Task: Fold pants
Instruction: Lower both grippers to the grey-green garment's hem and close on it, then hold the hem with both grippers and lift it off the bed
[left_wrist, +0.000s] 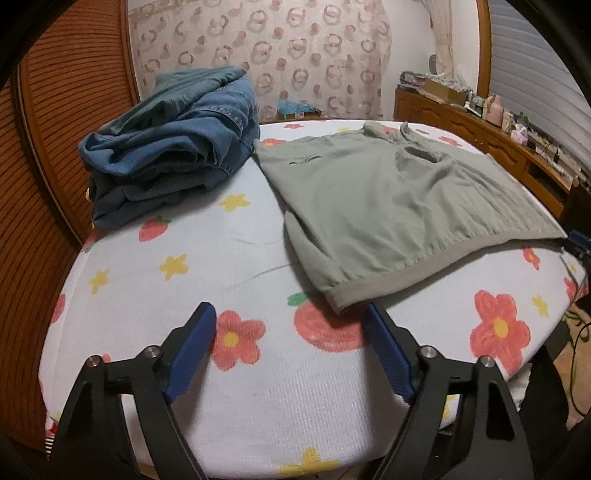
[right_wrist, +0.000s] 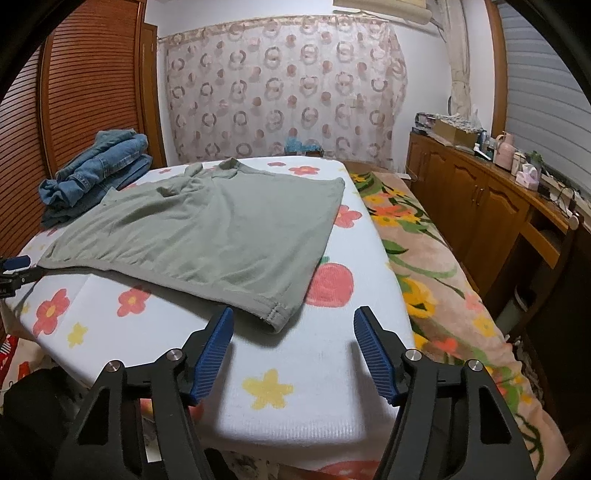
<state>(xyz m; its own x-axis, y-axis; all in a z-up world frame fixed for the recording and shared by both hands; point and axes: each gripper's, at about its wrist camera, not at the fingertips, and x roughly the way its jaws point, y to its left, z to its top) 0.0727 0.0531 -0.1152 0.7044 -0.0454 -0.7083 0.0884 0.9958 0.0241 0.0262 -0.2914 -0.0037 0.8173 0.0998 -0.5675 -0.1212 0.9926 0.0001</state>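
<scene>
The left gripper (left_wrist: 290, 314) hovers low over the near part of the floral-covered table (left_wrist: 236, 258), its blue-padded fingers (left_wrist: 194, 347) spread wide with nothing between them, aimed toward the near left corner of the green pants (left_wrist: 388, 206); its right finger tip sits just beside the grey waistband edge of the pants, though whether it touches the cloth cannot be told. The right gripper (right_wrist: 293, 319) is held in a like pose at the other near corner of the pants (right_wrist: 207, 236), jaws also wide apart and empty, the stitched corner of the waistband lying just ahead of its left finger. The pants lie spread flat across the middle of the table, waistband toward the grippers. Beyond the pants, on their far left side, a heap of folded blue jeans (left_wrist: 173, 147) rests on the table, its edge just beside the pants' far corner. Only the left wrist view shows the jeans pile close and in full. Only the right wrist view shows the floral blanket (right_wrist: 436, 266) beside the table, right of the pants, and the wooden cabinet (right_wrist: 476, 199) past it; that view also catches the left gripper's blue tip (right_wrist: 16, 263) at the pants' left corner.
</scene>
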